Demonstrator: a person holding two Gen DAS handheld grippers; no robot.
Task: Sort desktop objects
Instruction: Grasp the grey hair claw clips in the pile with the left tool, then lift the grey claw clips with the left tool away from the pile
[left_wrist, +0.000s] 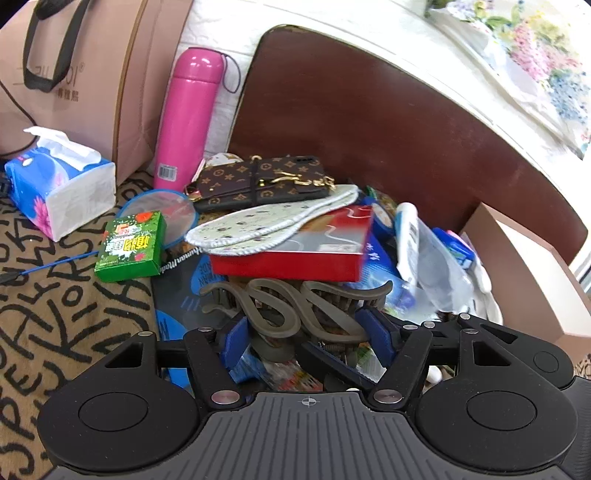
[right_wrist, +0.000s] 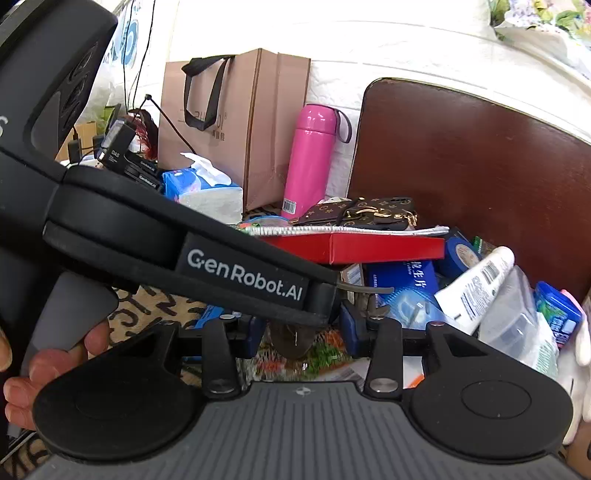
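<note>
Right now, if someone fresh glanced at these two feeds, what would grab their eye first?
Probably the bright pink flask standing upright at the back, beside the tan paper bag. Next, the red box topping the cluttered pile, with a pale insole lying on it. Nearest, the left gripper is closed around a grey hair claw, and its body crosses the right wrist view.

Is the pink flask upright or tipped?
Upright. The pink flask stands on its base at the back by the paper bag, cap on top, barcode label near the bottom; the right wrist view shows the same.
</note>
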